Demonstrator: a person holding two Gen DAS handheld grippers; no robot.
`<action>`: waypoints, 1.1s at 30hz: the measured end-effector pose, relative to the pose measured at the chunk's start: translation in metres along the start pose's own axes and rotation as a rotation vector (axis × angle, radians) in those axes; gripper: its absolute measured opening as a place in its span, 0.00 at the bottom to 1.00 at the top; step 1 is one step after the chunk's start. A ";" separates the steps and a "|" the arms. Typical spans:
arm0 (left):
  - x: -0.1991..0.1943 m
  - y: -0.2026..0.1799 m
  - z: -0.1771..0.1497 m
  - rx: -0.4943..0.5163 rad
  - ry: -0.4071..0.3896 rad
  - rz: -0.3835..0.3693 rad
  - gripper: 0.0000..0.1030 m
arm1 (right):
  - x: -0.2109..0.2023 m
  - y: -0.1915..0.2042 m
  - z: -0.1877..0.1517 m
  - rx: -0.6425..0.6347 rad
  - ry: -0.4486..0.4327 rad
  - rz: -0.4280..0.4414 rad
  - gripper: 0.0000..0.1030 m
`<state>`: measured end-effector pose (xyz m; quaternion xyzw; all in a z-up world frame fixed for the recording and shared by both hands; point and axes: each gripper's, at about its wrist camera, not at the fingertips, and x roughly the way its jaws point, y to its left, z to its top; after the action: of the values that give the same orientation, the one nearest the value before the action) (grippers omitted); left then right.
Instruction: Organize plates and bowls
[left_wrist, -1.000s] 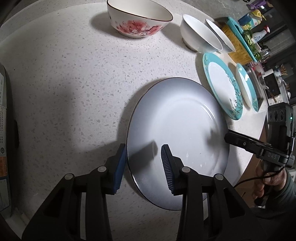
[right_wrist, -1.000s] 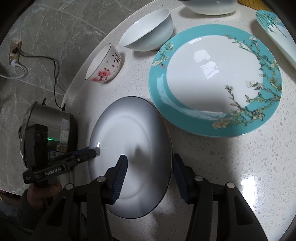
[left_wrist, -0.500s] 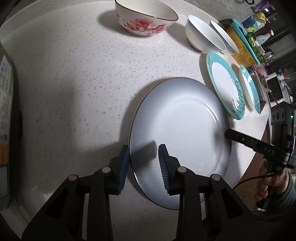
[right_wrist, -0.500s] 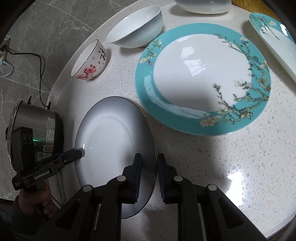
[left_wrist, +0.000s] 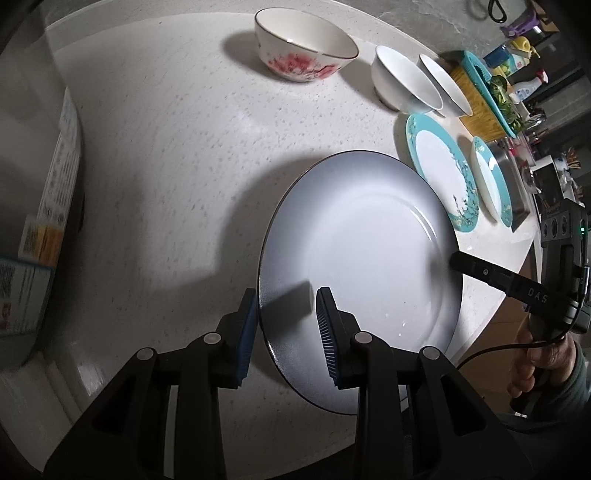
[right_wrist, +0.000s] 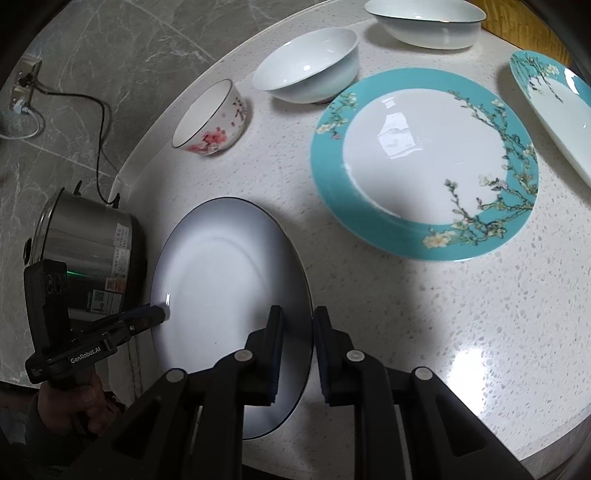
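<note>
- On the stone countertop (right_wrist: 424, 332): grey plate (right_wrist: 221, 280) nearest, clamped at opposite rims by left gripper (left_wrist: 286, 328) and right gripper (right_wrist: 297, 350).
- Left of that plate in the right wrist view: rice cooker (right_wrist: 85, 243), just beside.
- Behind it: flowered bowl (right_wrist: 214, 122); to that bowl's right, white bowl (right_wrist: 306, 70), then a second white bowl (right_wrist: 424, 22).
- Right of the grey plate: large rimmed plate (right_wrist: 424, 162), apart; farther right, smaller rimmed plate (right_wrist: 554, 107).

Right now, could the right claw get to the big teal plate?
Probably not yet. The right claw is shut on the grey plate. The teal plate lies uncovered beyond it.
</note>
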<state>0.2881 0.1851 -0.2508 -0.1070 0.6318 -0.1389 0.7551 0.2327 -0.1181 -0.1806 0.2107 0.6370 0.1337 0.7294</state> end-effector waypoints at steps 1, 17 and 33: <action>0.000 0.002 -0.002 -0.004 0.001 0.000 0.28 | 0.001 0.001 -0.001 -0.002 0.002 -0.002 0.19; 0.003 0.023 -0.028 -0.001 -0.017 0.029 0.27 | 0.029 0.006 -0.006 -0.030 0.021 -0.024 0.19; -0.026 0.001 -0.009 0.020 -0.131 0.085 0.67 | -0.002 0.009 -0.013 -0.044 -0.063 -0.002 0.38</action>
<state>0.2750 0.1953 -0.2291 -0.0816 0.5834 -0.1057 0.8011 0.2204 -0.1093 -0.1761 0.1982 0.6108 0.1401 0.7537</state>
